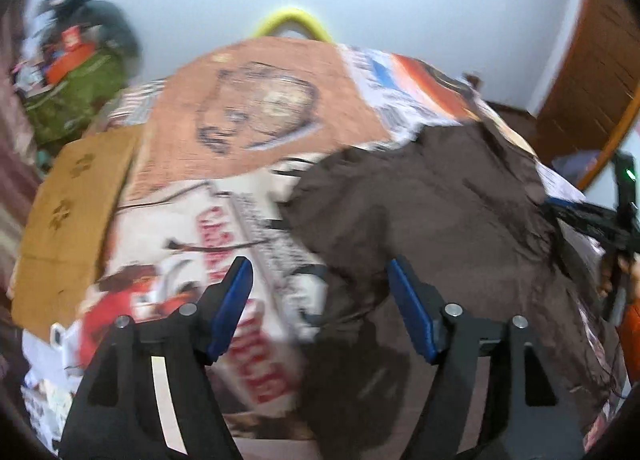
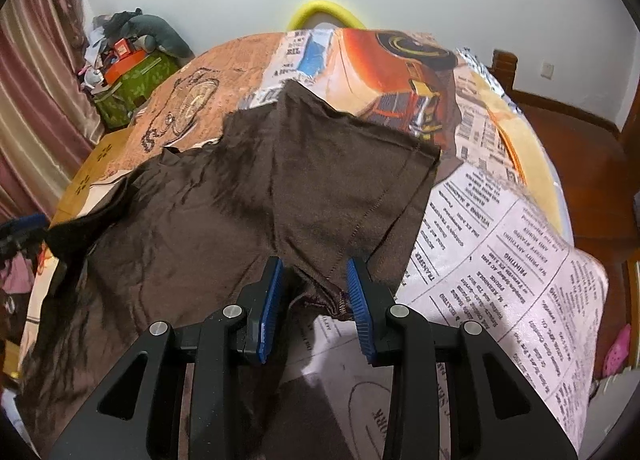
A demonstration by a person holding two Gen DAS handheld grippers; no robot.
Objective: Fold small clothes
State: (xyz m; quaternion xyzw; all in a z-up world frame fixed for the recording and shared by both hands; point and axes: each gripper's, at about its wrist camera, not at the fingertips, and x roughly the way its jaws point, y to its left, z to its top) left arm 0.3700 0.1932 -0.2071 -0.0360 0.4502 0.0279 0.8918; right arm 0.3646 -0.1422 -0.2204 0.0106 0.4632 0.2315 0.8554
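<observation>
A dark brown garment lies spread on a bed covered by a newspaper-print sheet. One sleeve is folded over the garment's body. My right gripper stands partly open at the garment's near edge, with a bunched hem lying loose between its blue pads. The left wrist view is blurred. There my left gripper is wide open above the brown garment, at its left edge, with nothing between the fingers.
A cardboard box stands at the bed's left side. Behind it a green bag is piled with clutter. A yellow curved bar rises behind the bed. Curtains hang at left, and wooden floor lies at right.
</observation>
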